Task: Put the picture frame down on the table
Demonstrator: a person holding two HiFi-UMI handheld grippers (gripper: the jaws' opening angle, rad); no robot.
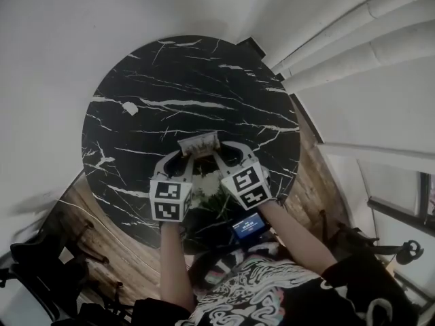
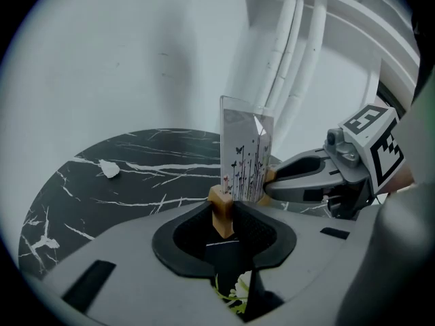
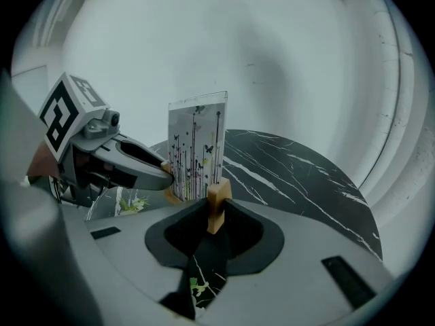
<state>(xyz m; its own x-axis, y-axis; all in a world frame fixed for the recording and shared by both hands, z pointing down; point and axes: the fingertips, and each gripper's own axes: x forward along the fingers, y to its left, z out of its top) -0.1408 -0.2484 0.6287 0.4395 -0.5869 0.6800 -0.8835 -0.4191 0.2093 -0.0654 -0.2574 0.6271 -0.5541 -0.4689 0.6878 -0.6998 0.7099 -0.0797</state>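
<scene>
Standing upright, clear butterfly-print picture frame (image 2: pixel 246 158)

The table (image 1: pixel 170 80) is black with thin white veins, like marble. The picture frame (image 2: pixel 246 156) shows black stems and butterflies on white, with light brown wooden feet (image 2: pixel 221 209). The left gripper (image 1: pixel 183 155) and the right gripper (image 1: pixel 221 155) are grey, with black-and-white square markers. The shirt (image 1: pixel 251 287) at the lower edge is black with white swirls.
</scene>
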